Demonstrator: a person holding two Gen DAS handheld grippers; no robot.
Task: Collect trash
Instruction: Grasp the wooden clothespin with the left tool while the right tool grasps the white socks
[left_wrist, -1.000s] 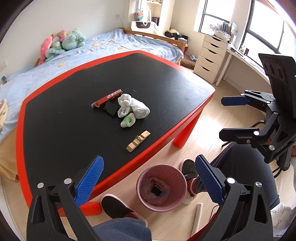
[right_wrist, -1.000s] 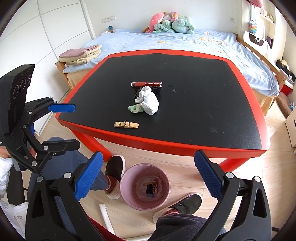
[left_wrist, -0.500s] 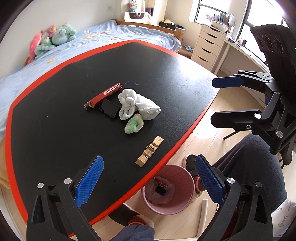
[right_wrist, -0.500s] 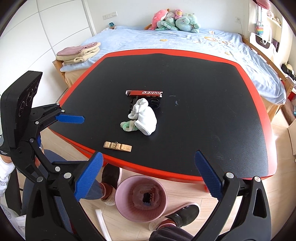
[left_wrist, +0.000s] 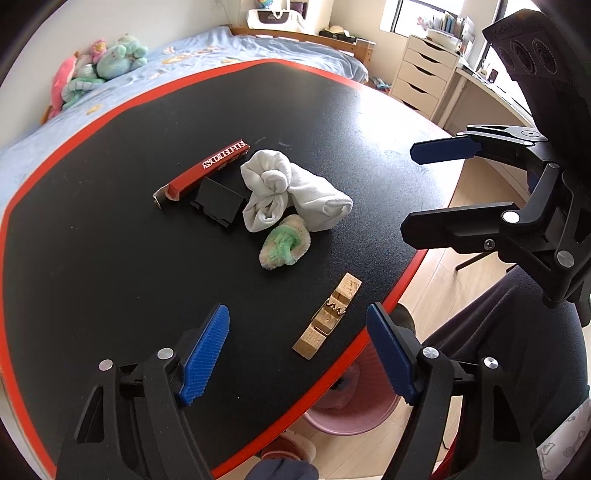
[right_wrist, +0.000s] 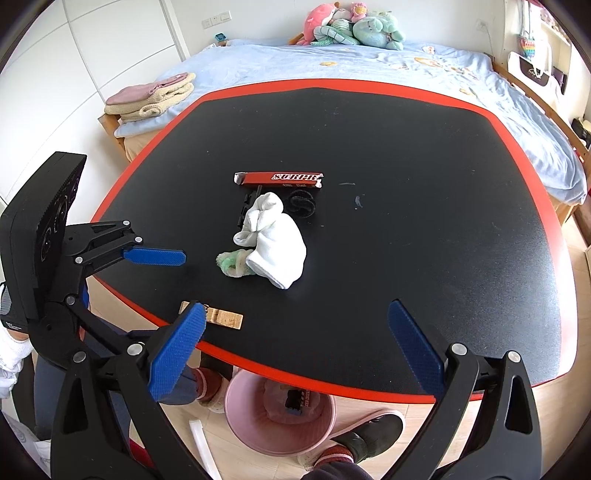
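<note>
The left gripper (left_wrist: 299, 345), a black two-finger tool with blue ribbed pads, hangs low in the left wrist view with its jaws spread wide and nothing between them. Just above and between its fingertips, slightly right of centre, lies a small pale wooden block with notches (left_wrist: 328, 320), near the front edge of the black table with a red rim (left_wrist: 110, 288). The right gripper (right_wrist: 295, 354) is likewise wide open and empty at the bottom of the right wrist view; its left pad overlaps the wooden block in that frame, though whether they touch cannot be told.

In the middle of the left wrist view sits a cluster of clutter: a long red cardboard box with white lettering (left_wrist: 207, 168), a small black plastic clip-like piece (left_wrist: 218, 201) just below it, a knotted white cloth bundle (left_wrist: 291, 190) to the right, and a fuzzy green-and-cream scrap (left_wrist: 284, 247) touching the bundle's lower edge. The right wrist view also shows a dark round fabric piece (right_wrist: 302, 205) beside the bundle, under the red box.

A pink round waste bin (right_wrist: 280, 417) stands on the wooden floor at the bottom centre of the right wrist view, partly under the table edge, with dark items inside. A bed with a light blue cover (right_wrist: 369, 62) fills the upper part of that view.
</note>
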